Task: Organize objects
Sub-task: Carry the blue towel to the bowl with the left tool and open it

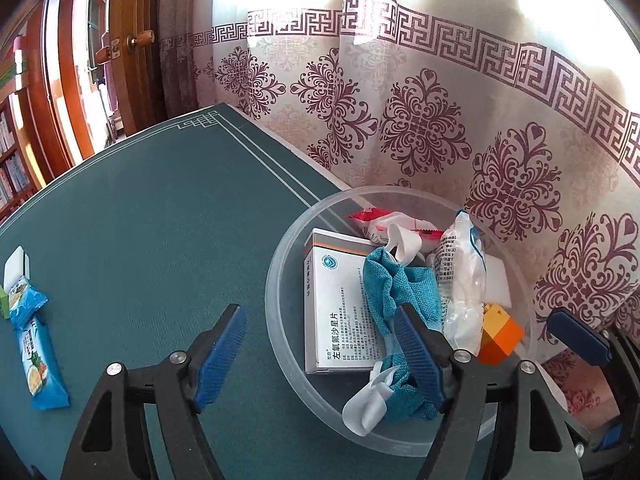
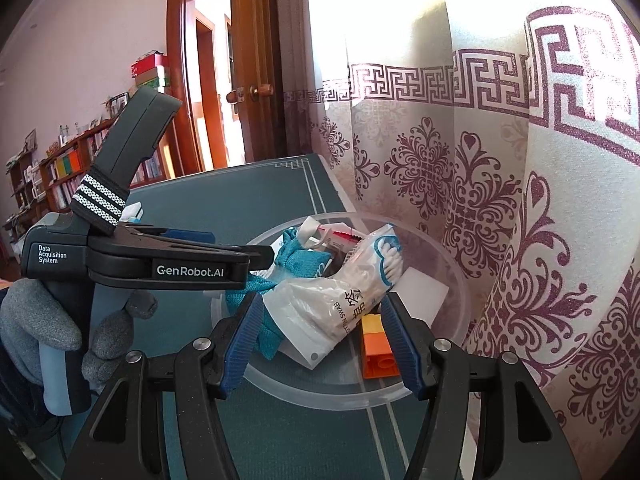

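Observation:
A clear plastic bowl [image 1: 276, 280] stands on the green table mat near the curtain. In it lie a white medicine box [image 1: 336, 304], a teal cloth [image 1: 384, 284] draped over the box, a cotton swab bag [image 1: 464, 288], an orange and yellow block [image 1: 500, 336] and a red-white packet [image 1: 376, 220]. My left gripper [image 1: 320, 350] is open and straddles the bowl's near-left rim. One finger is over the mat, the other just above the cloth, which rests loose. My right gripper [image 2: 320, 344] hovers open at the bowl's [image 2: 460, 292] near edge, gripping nothing.
Two blue snack packets [image 1: 40, 360] and a white item [image 1: 16, 268] lie at the mat's left edge. A patterned curtain [image 1: 500, 140] hangs close behind the bowl. A grey-gloved hand [image 2: 36, 320] holds the left gripper. A wooden door and bookshelves stand at the far left.

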`<state>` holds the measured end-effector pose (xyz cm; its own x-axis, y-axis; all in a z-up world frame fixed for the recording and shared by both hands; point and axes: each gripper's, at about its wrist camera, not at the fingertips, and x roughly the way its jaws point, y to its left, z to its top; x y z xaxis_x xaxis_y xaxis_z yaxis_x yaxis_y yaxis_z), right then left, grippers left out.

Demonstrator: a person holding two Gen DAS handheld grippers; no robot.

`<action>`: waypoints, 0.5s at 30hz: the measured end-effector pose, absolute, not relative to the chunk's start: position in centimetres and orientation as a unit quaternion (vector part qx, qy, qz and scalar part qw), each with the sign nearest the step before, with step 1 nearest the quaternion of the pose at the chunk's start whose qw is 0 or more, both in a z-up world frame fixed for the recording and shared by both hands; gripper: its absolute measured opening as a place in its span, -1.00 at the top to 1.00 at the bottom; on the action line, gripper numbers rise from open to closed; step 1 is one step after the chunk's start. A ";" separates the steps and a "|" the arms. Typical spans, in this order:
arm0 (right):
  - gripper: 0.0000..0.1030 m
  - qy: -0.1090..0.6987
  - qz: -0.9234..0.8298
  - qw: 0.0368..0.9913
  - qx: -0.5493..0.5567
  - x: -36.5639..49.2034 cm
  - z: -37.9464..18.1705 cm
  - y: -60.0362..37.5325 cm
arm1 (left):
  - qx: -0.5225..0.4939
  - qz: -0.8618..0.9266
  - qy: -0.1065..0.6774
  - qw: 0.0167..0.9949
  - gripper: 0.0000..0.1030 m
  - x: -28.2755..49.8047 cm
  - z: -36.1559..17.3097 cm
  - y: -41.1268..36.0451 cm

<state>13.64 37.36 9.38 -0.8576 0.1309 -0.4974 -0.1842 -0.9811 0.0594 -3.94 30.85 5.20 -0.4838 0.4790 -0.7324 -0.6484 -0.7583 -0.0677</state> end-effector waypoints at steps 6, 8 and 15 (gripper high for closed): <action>-0.22 0.056 0.962 0.087 -0.252 13.6 9.4 37.5 | -0.390 0.852 0.106 0.333 -0.56 -3.8 5.2 30.6; -0.22 0.053 0.963 0.086 -0.251 13.7 9.5 37.4 | -0.388 0.854 0.099 0.331 -0.56 -3.8 5.4 30.1; -0.22 0.052 0.961 0.086 -0.258 13.4 9.2 37.2 | -0.379 0.869 0.072 0.310 -0.65 -4.4 6.4 27.5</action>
<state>13.44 37.22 9.20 -0.8519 0.1382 -0.5051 -0.1914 -0.9800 0.0547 -4.36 27.54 6.45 -0.5212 0.4838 -0.7031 -0.5930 -0.7978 -0.1094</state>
